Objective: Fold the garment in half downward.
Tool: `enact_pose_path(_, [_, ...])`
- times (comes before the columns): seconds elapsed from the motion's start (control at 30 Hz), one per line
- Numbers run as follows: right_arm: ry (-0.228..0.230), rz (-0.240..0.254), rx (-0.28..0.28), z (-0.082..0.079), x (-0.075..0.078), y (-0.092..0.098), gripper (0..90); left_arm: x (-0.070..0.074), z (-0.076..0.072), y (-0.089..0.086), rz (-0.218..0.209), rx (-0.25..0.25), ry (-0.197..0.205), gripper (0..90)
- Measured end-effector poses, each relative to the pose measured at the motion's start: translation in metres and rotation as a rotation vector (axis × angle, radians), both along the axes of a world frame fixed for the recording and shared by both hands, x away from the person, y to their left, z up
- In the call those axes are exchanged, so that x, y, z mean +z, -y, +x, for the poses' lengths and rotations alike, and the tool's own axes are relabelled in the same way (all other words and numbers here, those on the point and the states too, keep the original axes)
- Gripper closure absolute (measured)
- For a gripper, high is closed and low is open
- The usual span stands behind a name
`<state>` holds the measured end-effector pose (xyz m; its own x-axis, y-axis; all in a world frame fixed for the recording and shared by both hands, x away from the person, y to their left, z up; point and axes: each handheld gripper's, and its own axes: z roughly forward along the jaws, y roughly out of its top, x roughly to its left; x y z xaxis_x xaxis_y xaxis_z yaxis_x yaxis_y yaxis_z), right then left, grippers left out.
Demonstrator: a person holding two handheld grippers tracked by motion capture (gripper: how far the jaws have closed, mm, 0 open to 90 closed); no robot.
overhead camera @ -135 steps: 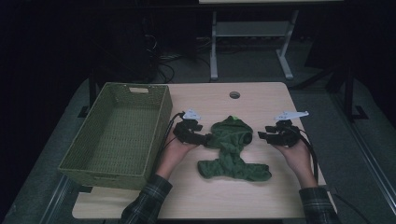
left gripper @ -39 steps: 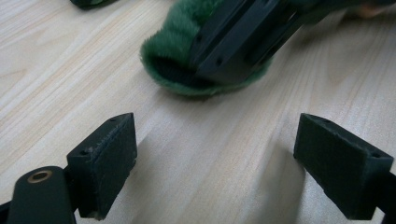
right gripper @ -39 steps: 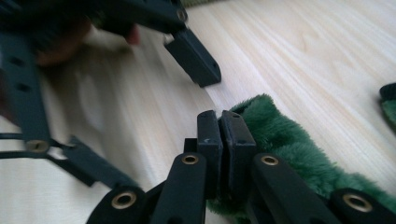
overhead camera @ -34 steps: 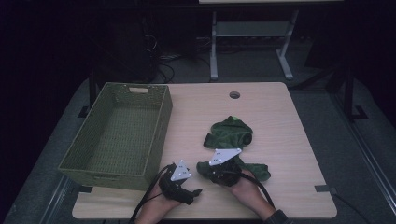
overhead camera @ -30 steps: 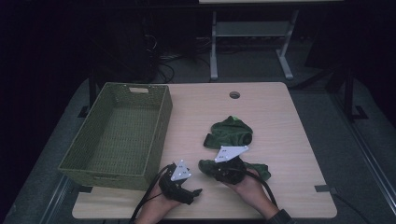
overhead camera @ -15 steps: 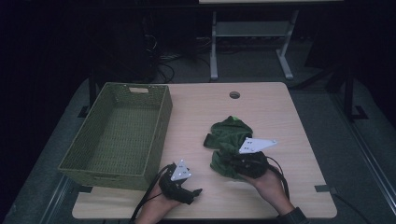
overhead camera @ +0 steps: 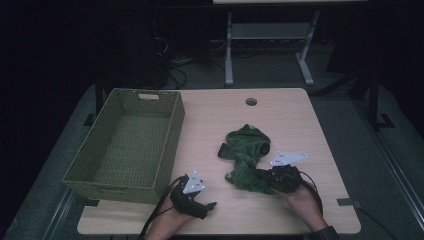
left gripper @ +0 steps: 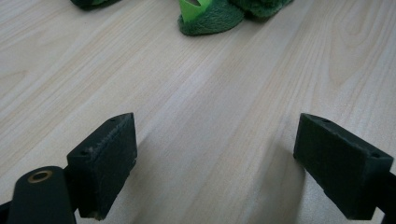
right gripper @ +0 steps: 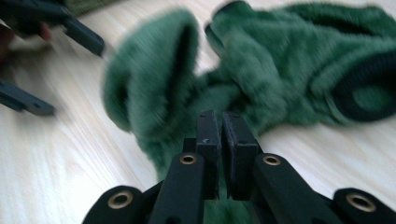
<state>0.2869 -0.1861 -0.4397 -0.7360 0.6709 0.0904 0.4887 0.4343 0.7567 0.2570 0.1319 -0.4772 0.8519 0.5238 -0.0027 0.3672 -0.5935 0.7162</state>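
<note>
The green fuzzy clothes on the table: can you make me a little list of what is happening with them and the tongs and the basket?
thing: green fuzzy garment, crumpled on the table
right tongs: shut on a fold of the garment
left tongs: open, nothing between them, low over bare wood
basket: at the table's left side, nothing in it
garment and basket: apart
hole in table: near the far edge

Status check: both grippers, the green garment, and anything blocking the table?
Left gripper open, resting on bare table. Right gripper shut on green fleece garment. Basket stands left, apart; nothing in the way.
</note>
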Motion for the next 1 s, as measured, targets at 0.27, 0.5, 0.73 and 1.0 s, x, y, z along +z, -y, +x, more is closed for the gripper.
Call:
enact_pose_path(0.27, [0.092,0.129,0.052,-0.014,0.042,-0.012,89.5,0.0,0.0,0.001,-0.004,0.005,0.0,12.5])
enact_pose_path(0.5, [0.077,0.102,0.097,-0.002,0.039,-0.039,89.6,0.0,0.001,0.001,0.001,0.005,0.005,12.5])
enact_pose_path(0.73, [0.022,0.013,0.036,0.015,0.006,-0.035,89.7,0.0,0.001,0.001,0.002,0.002,0.004,12.5])
enact_pose_path(1.0, [-0.078,-0.027,0.011,0.028,-0.018,-0.029,89.7,0.0,0.001,0.001,-0.001,0.005,0.001,12.5])
